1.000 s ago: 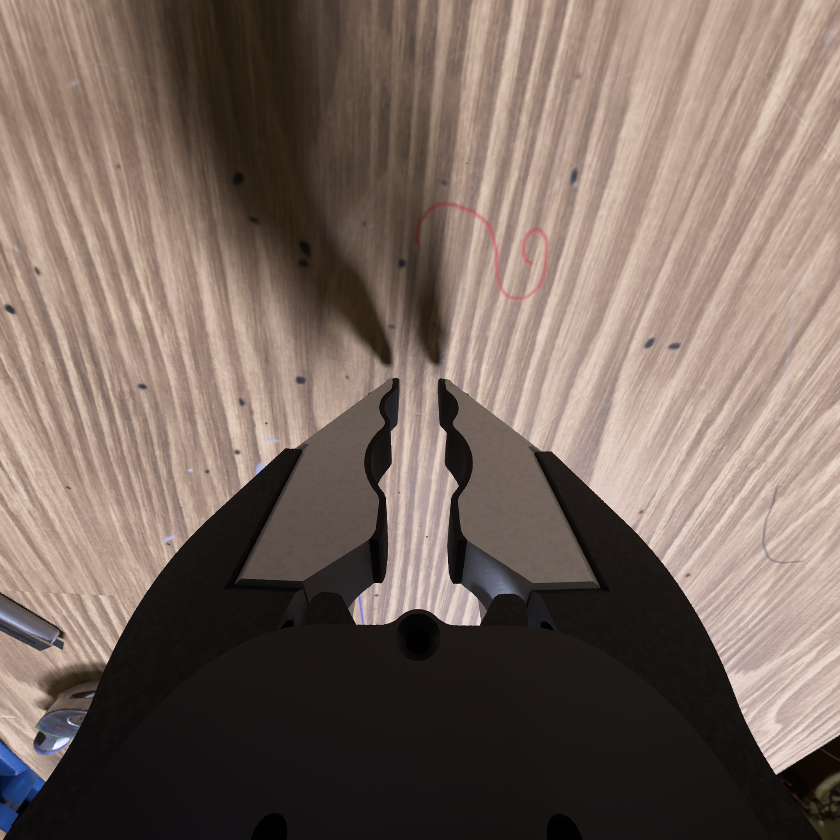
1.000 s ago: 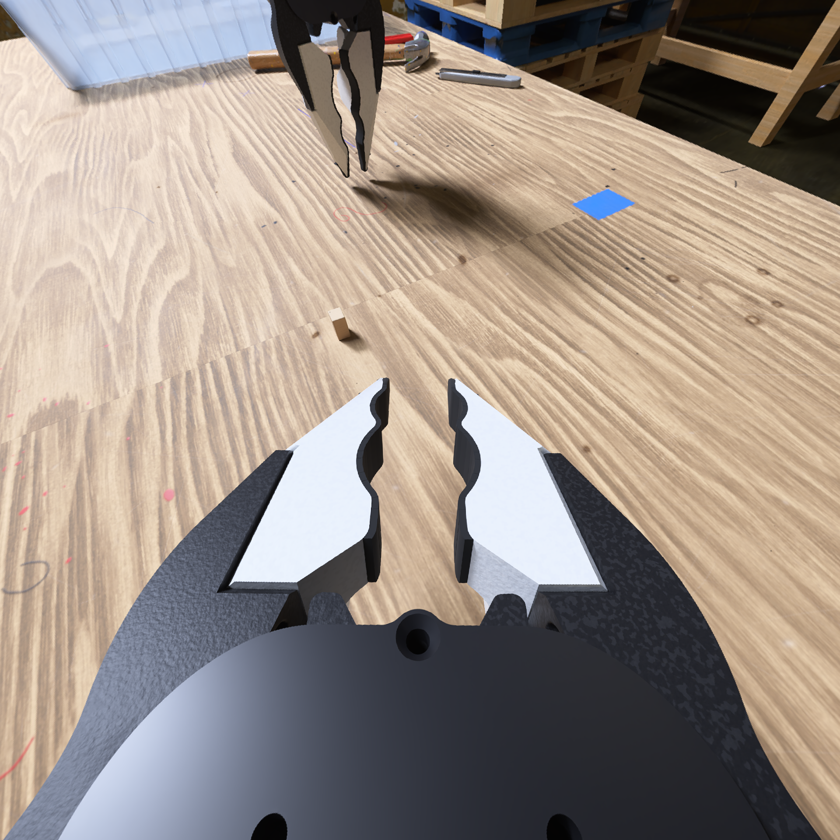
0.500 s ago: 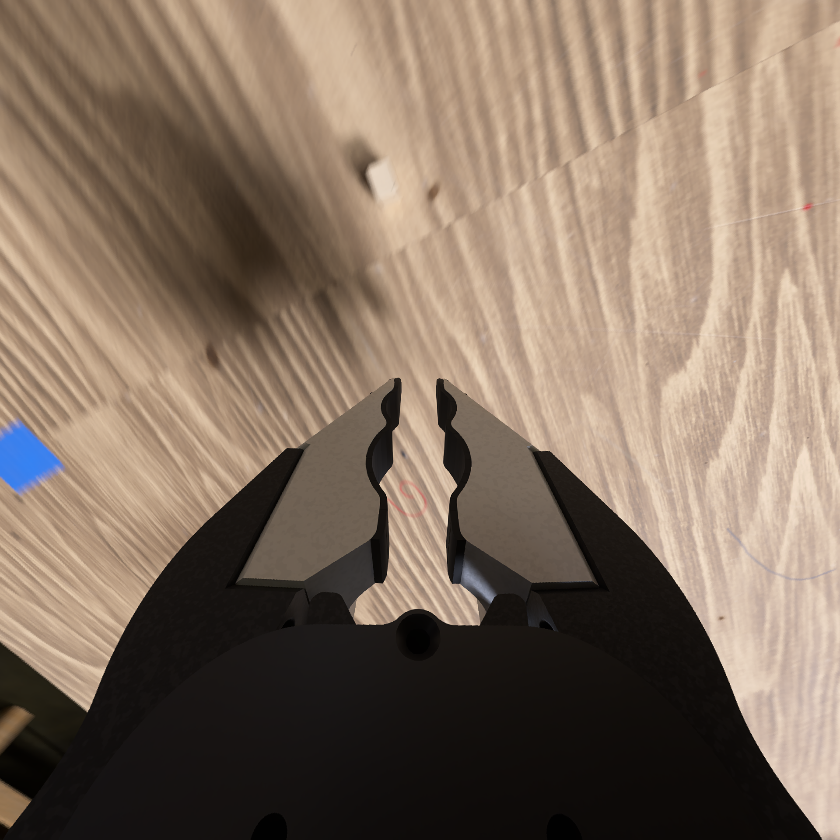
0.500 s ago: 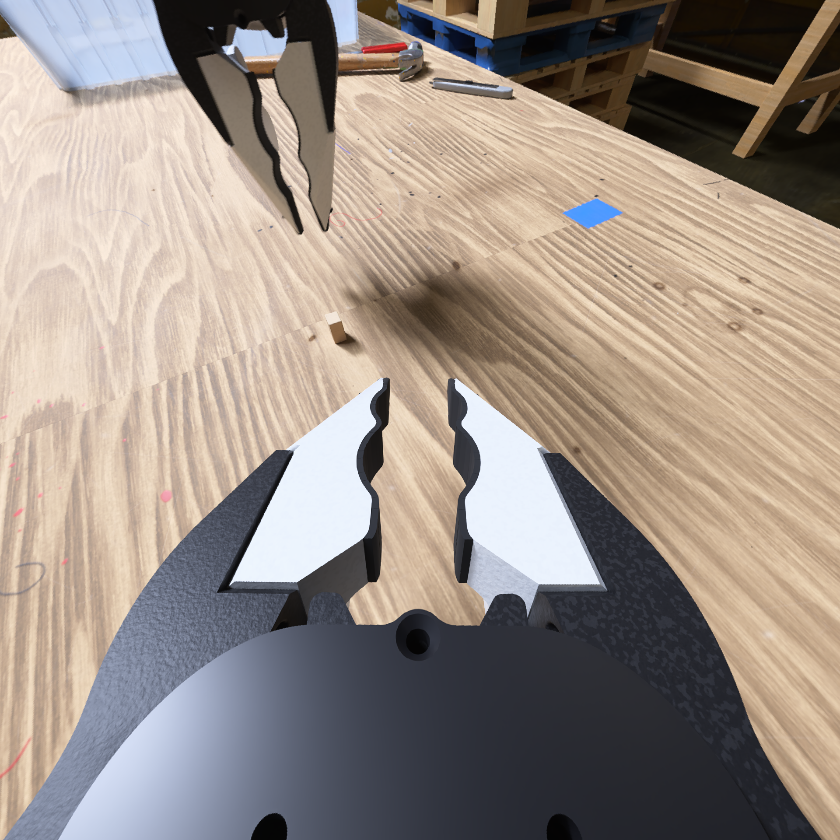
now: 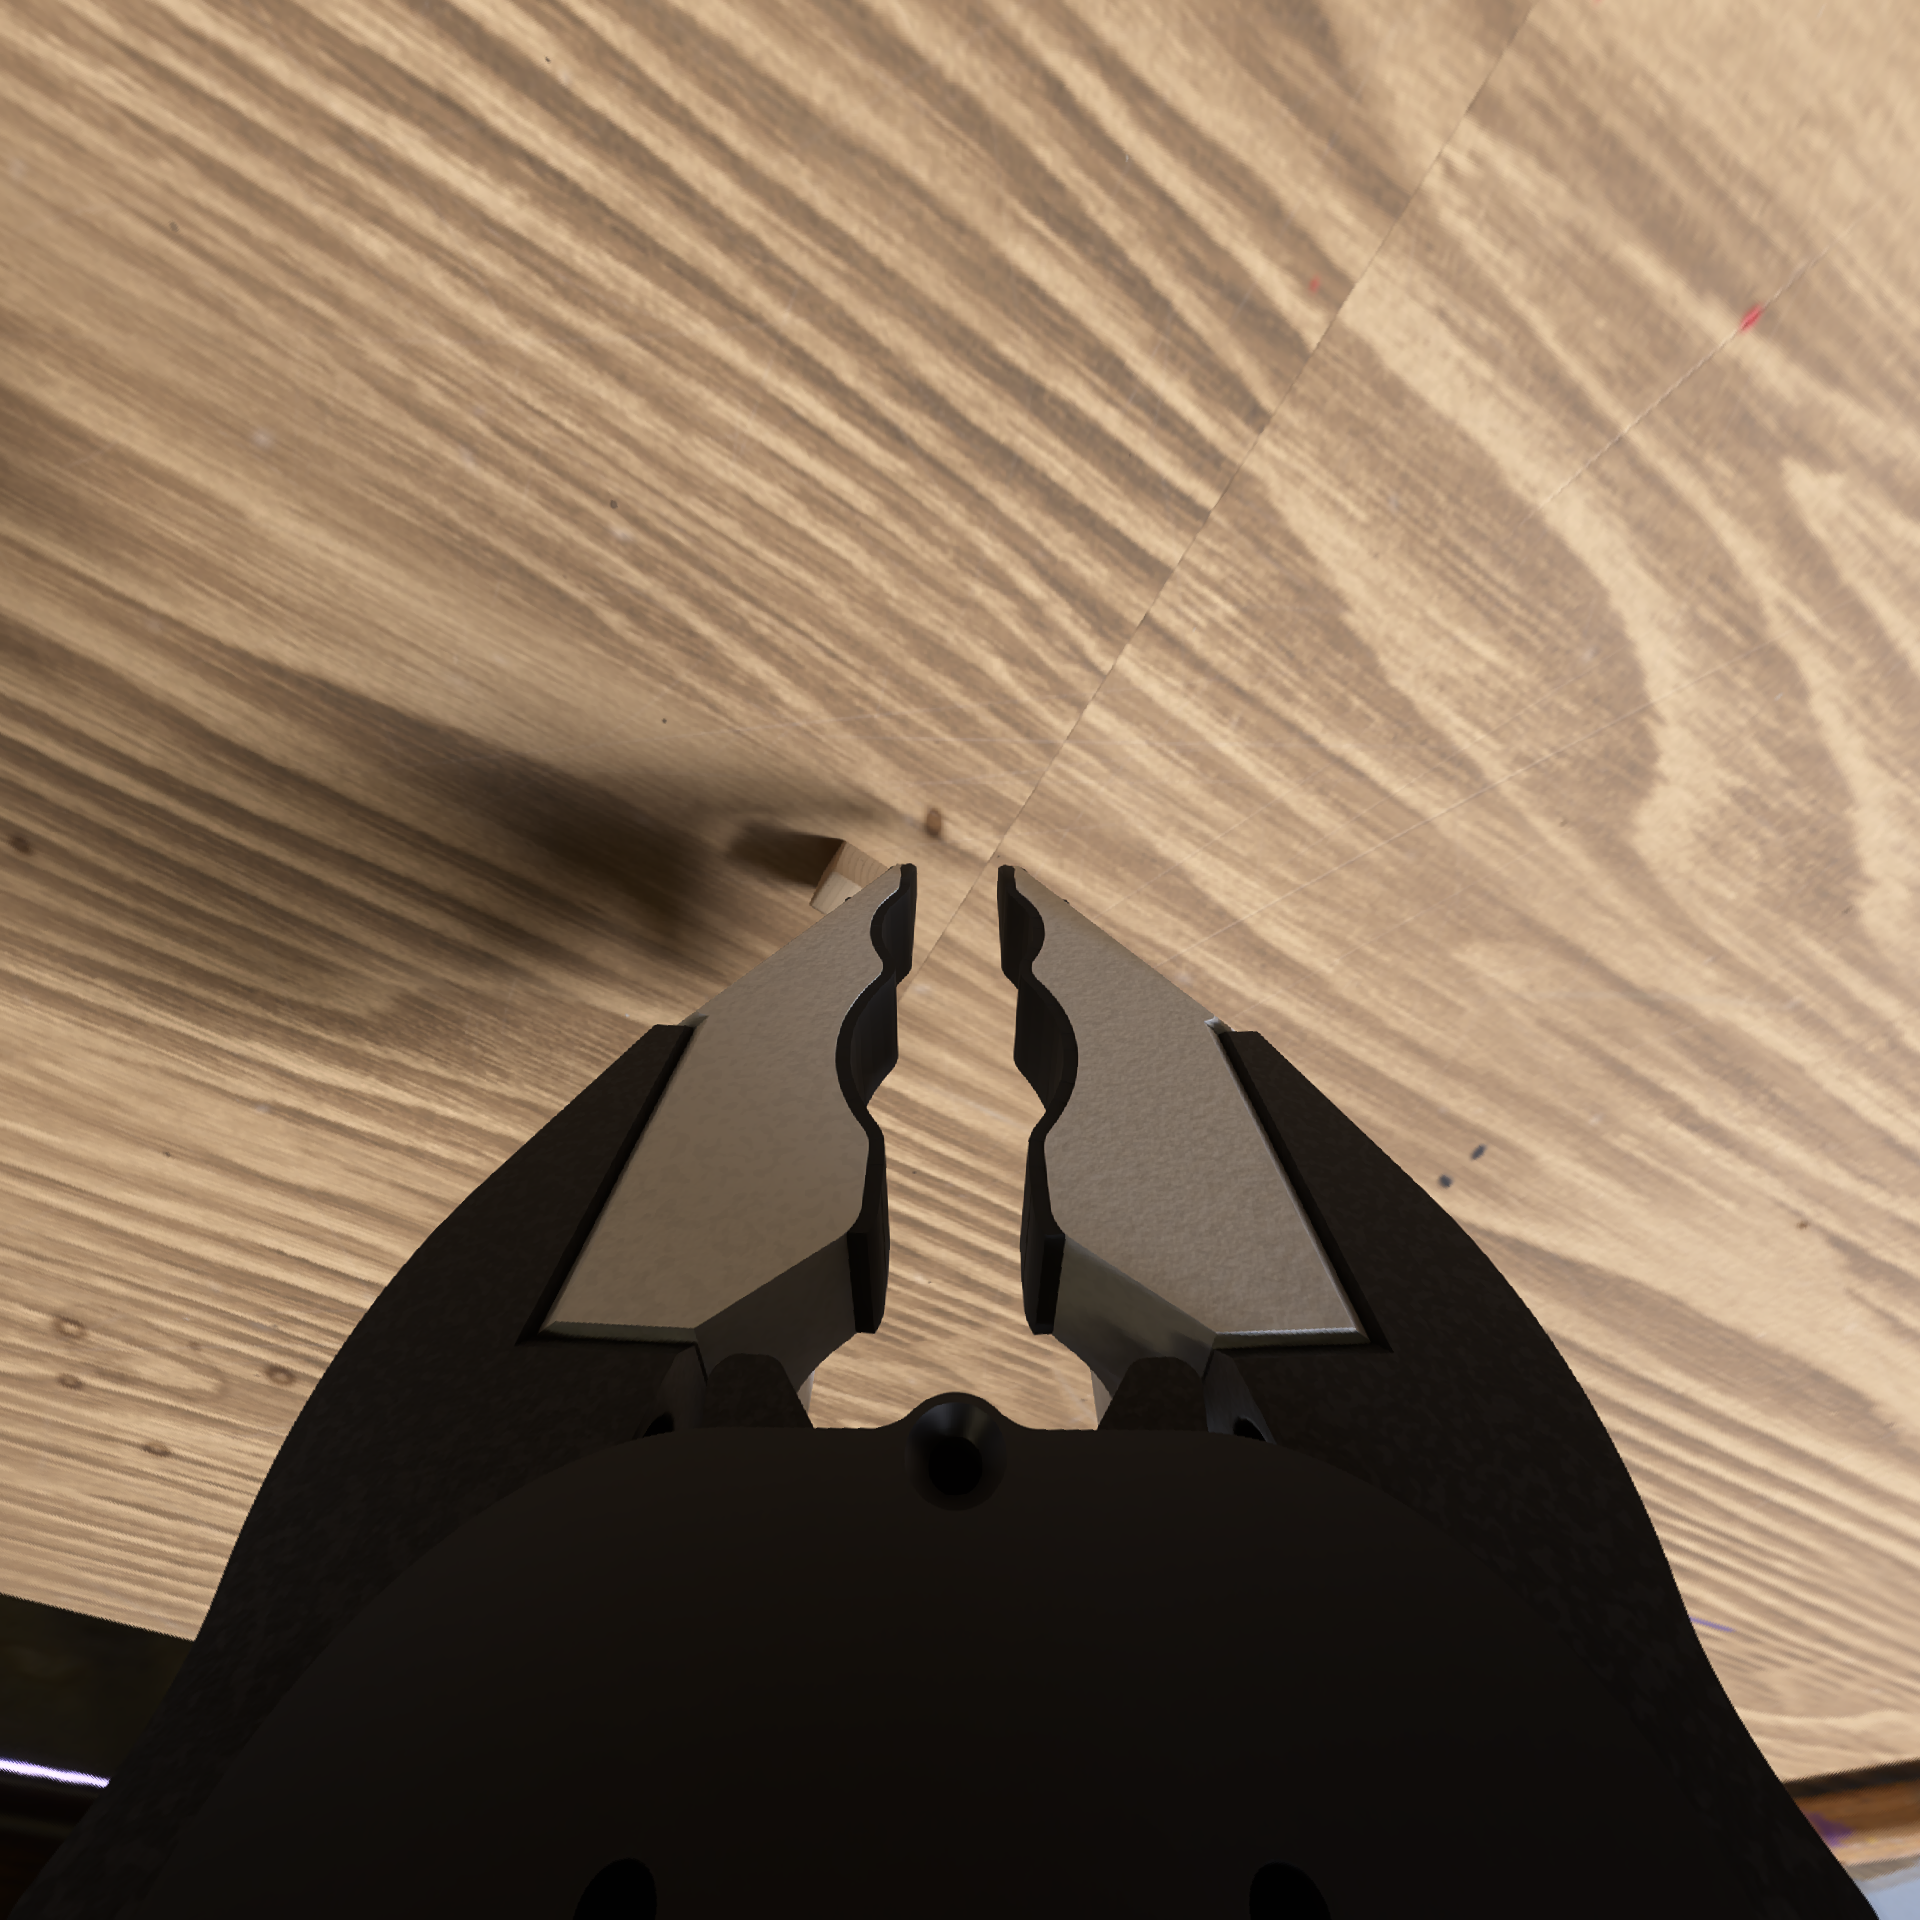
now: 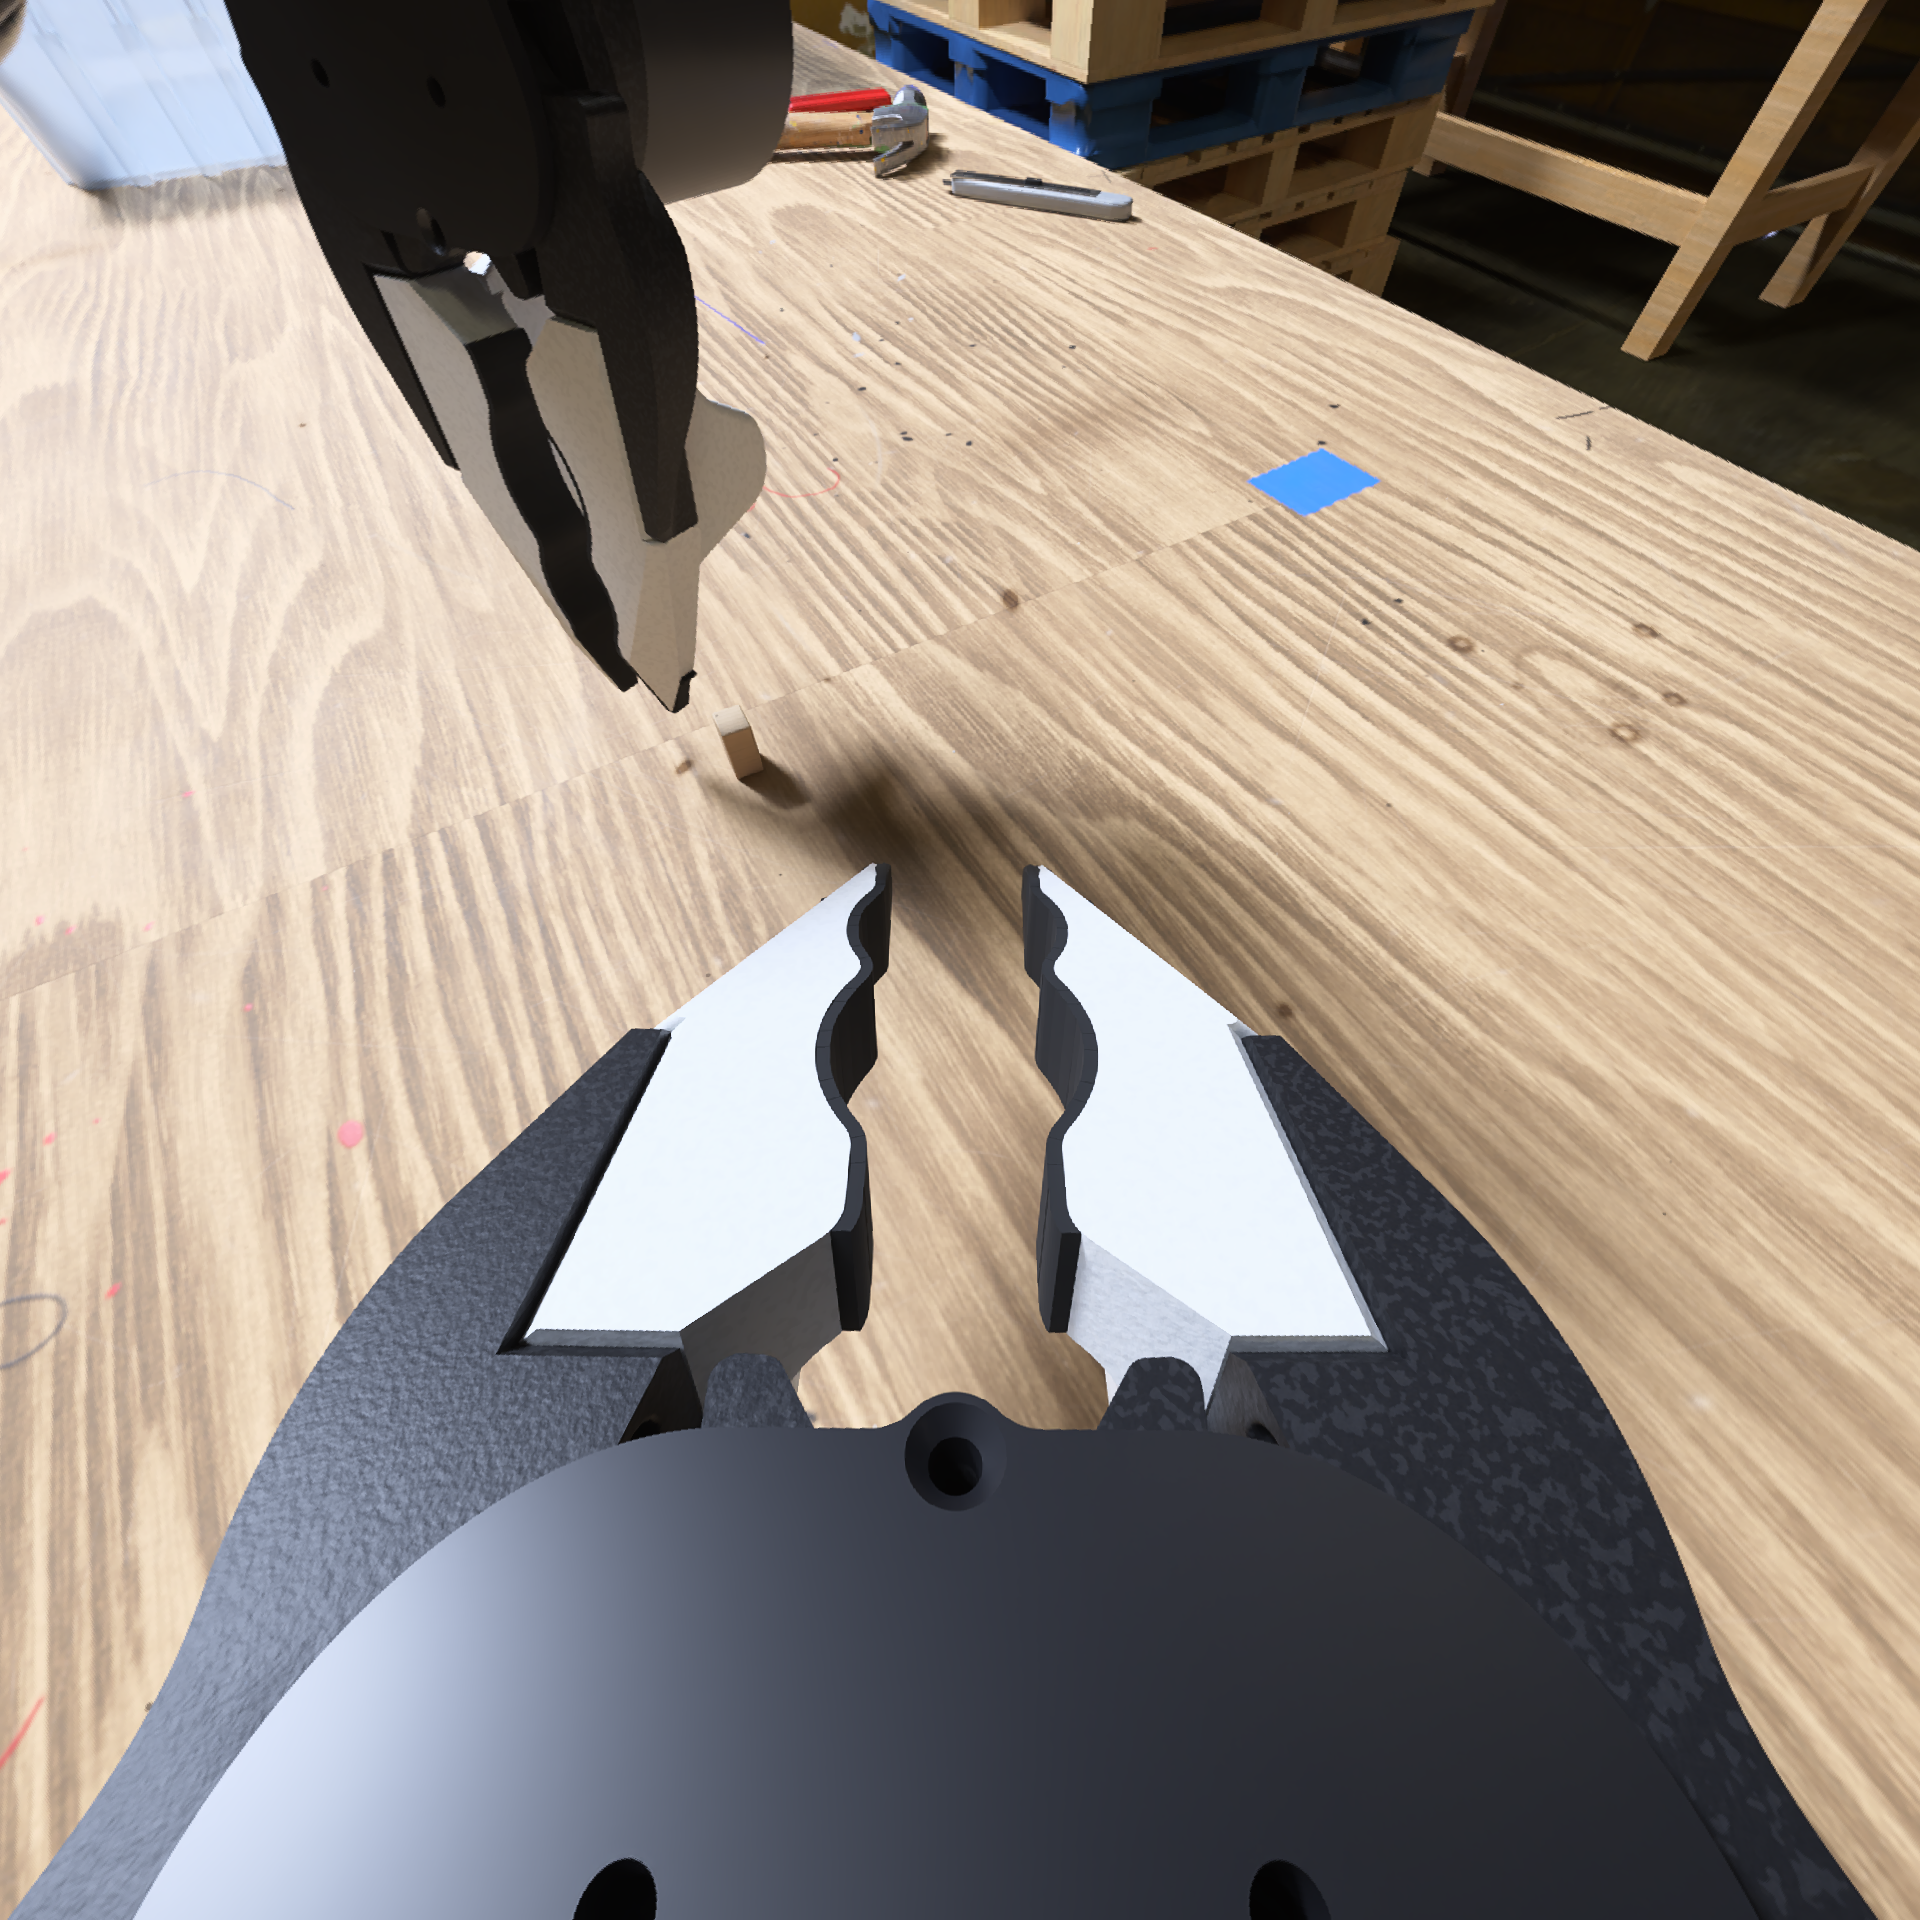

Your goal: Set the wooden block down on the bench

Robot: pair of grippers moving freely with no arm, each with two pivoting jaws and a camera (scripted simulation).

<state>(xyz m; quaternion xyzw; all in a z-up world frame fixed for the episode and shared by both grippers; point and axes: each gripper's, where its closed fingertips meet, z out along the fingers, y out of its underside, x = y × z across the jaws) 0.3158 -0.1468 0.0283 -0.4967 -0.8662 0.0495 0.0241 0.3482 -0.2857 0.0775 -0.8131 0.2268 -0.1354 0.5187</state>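
Observation:
A small pale wooden block [image 6: 738, 743] stands on the plywood bench [image 6: 1351, 831], held by nothing. In the left wrist view the block [image 5: 844, 871] shows just left of my left fingertip, partly hidden behind it. My left gripper [image 5: 957, 878] is slightly open and empty, pointing down. In the right wrist view the left gripper [image 6: 655, 686] hangs with its tips just above and left of the block. My right gripper [image 6: 956, 878] is open and empty, low over the bench a short way in front of the block.
A blue square patch [image 6: 1312, 480] lies on the bench to the right. A hammer [image 6: 873, 120] and a utility knife [image 6: 1039, 194] lie at the far edge. Blue and wooden pallets [image 6: 1143, 94] and a wooden trestle [image 6: 1714, 177] stand beyond the bench.
My left gripper has come across the bench and down, from far behind the block to just beside it. The block and the right gripper have stayed in place.

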